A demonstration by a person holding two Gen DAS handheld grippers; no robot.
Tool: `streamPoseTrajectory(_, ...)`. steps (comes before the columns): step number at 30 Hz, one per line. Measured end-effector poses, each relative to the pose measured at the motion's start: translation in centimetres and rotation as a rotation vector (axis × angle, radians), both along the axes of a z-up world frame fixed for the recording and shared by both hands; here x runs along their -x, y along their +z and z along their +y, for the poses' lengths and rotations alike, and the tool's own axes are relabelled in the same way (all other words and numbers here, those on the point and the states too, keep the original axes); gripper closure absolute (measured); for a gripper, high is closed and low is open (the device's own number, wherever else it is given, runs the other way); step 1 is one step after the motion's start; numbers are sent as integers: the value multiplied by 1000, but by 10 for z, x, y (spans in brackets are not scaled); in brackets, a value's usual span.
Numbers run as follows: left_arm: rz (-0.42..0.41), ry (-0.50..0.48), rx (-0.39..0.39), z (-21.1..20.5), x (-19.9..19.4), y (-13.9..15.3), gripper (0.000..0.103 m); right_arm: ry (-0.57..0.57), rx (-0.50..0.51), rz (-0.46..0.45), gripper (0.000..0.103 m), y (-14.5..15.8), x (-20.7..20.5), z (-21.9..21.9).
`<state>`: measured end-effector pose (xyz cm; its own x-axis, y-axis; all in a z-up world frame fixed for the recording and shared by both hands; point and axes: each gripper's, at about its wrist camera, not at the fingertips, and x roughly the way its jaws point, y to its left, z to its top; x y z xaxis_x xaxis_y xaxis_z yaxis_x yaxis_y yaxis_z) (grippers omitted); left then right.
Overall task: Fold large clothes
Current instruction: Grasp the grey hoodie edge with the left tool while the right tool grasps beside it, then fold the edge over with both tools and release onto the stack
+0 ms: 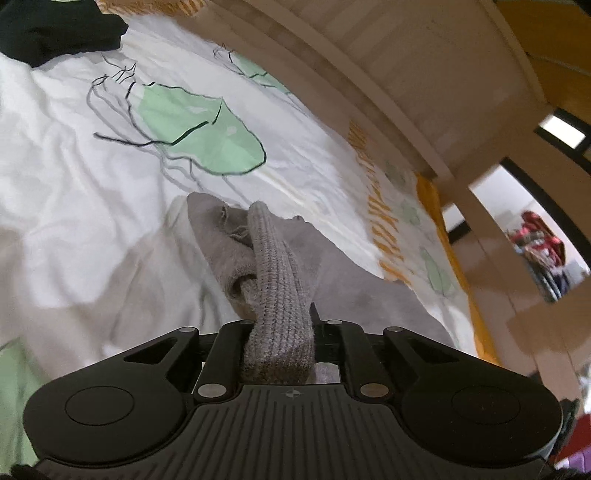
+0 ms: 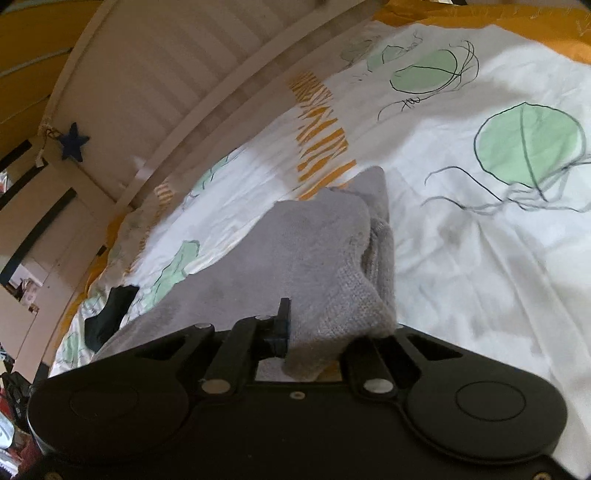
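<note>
A grey knitted sweater (image 1: 280,280) lies on a bed with a white cover printed with green jellyfish (image 1: 199,133). My left gripper (image 1: 282,325) is shut on a ribbed edge of the sweater, which bunches up between its fingers and hides the tips. In the right wrist view the same sweater (image 2: 310,243) stretches away over the cover (image 2: 517,147). My right gripper (image 2: 317,332) is shut on another thick fold of the sweater; one black finger (image 2: 282,325) shows, the other is under the knit.
A dark garment (image 1: 55,33) lies at the far left of the bed. A black piece of clothing (image 2: 107,321) lies near the bed's edge. A white slatted bed frame (image 2: 177,74) with a dark blue star (image 2: 74,142) runs along the side.
</note>
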<state>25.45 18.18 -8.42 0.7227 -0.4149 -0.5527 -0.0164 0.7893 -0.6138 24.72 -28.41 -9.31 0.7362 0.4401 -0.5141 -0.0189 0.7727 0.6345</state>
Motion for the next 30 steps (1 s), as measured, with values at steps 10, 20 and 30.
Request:
streamPoseTrajectory(10, 174, -49, -91, 18, 78, -27, 83, 82, -49, 257, 88, -19, 93, -13)
streamPoseTrajectory(20, 73, 109, -328, 12, 102, -7, 64, 3, 11, 302, 43, -18, 120, -27)
streamPoseTrajectory(30, -109, 9, -411, -40, 111, 36, 22, 19, 188, 56, 6, 21, 123, -14)
